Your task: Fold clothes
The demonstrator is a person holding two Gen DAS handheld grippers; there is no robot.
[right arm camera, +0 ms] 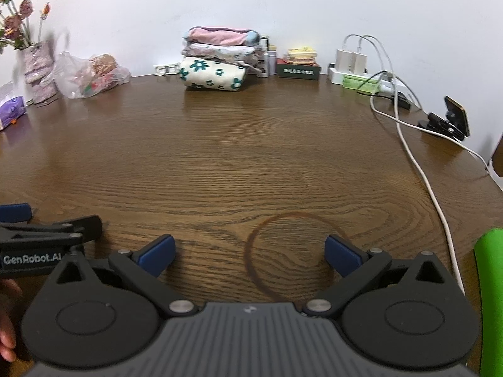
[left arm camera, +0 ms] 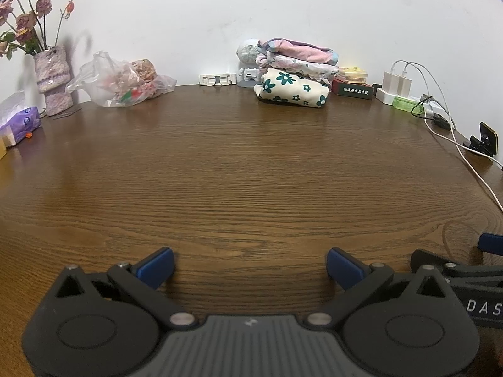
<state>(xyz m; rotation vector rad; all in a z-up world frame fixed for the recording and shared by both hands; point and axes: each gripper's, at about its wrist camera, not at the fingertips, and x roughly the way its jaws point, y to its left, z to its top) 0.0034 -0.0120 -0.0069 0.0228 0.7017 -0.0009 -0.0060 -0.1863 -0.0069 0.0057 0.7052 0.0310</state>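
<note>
A stack of three folded clothes (left arm camera: pixel 295 72) sits at the back of the brown wooden table (left arm camera: pixel 239 172) by the wall: a cream piece with dark green flowers at the bottom, a pale floral one, a pink one on top. It also shows in the right wrist view (right arm camera: pixel 217 62). My left gripper (left arm camera: pixel 250 268) is open and empty, low over the table's near part. My right gripper (right arm camera: pixel 250 256) is open and empty beside it, over a dark ring stain (right arm camera: pixel 283 257). Each gripper shows at the edge of the other's view.
At the back left stand a vase of dried flowers (left arm camera: pixel 52 78), a plastic bag of snacks (left arm camera: pixel 122 81) and a purple tissue pack (left arm camera: pixel 20 124). At the right are chargers on a power strip (right arm camera: pixel 352 62), white cables (right arm camera: pixel 418 169), a phone holder (right arm camera: pixel 452 119) and a green object (right arm camera: pixel 492 298).
</note>
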